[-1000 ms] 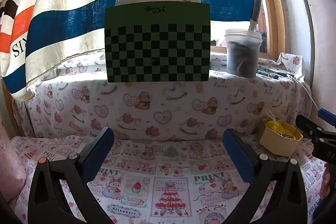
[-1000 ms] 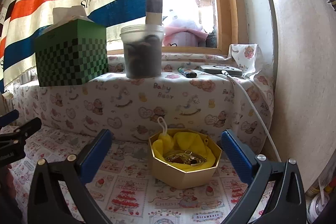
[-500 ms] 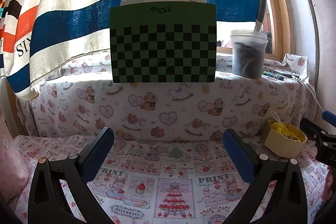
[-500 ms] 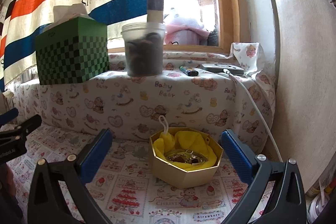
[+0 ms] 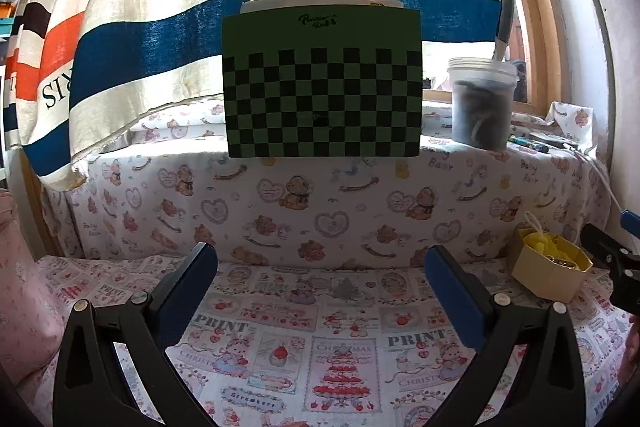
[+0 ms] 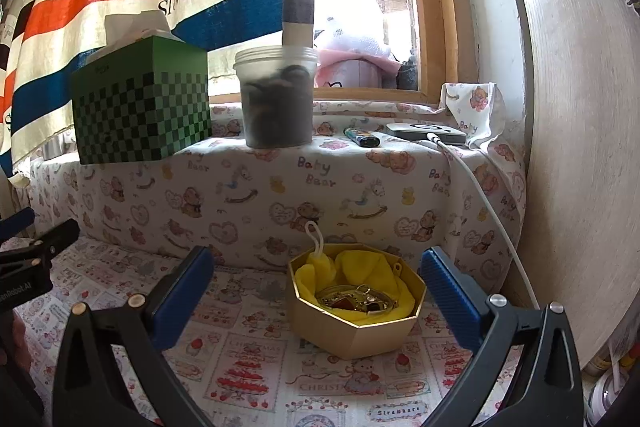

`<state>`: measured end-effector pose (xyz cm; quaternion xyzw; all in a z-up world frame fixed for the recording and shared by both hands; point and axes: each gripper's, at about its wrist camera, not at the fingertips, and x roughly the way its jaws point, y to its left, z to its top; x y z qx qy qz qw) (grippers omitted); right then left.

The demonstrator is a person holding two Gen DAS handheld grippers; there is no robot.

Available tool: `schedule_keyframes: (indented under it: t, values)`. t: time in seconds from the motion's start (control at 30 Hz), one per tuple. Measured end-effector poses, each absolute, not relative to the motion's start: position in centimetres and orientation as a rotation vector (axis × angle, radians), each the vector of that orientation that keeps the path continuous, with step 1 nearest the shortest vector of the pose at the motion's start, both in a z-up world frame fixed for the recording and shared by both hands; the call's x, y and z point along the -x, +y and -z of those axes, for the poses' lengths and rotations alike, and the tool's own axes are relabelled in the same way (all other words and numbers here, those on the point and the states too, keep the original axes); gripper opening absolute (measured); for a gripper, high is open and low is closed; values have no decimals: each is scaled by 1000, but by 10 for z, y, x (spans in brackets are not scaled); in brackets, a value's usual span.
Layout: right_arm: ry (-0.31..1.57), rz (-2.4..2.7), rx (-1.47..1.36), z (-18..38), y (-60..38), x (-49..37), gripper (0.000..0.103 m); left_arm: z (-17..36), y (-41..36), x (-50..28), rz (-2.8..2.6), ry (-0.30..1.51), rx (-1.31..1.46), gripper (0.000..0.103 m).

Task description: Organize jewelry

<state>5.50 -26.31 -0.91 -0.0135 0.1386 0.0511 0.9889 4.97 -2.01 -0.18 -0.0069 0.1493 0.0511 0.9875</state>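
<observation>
- Two pairs of tongs hover over the patterned bed sheet (image 5: 340,327), both released, with nothing between their blue pads: the left tongs (image 5: 320,279) face the green checkered tissue box (image 5: 322,83), and the right tongs (image 6: 316,281) frame the gold octagonal box (image 6: 356,323).
- Little has changed over the last second: in the left view the tissue box has grown larger and the gold box (image 5: 548,273) has slid outward toward 3 o'clock, so the left tongs have eased forward and swung slightly away.
- In the right view the gold box has crept a touch nearer; its jewelry (image 6: 358,301) lies in a tangle on the yellow cloth (image 6: 360,267) inside, lid off or absent.
- For the task, this reads as a slow approach by the right tongs, with no piece gripped.
- Whether the jewelry was gathered into the box or waits there to be sorted, one moment cannot settle.
- The plastic jar (image 6: 278,99) sits on the ledge at 11 o'clock from the gold box.
</observation>
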Motion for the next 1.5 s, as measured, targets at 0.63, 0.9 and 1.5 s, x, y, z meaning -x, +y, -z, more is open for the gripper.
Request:
schedule_keyframes:
  t: [0.63,0.9,1.5]
  values:
    - [282,-100,24,9,-266,-52,103,2,-21,-49,-79,304,14,103]
    - [283,-111,24,9,-266,-51,103,2,-22,-49,-66,303,11,103]
    - [286,-111,22,9,-267,-51,103,2,-23,-46,-55,300,9,103]
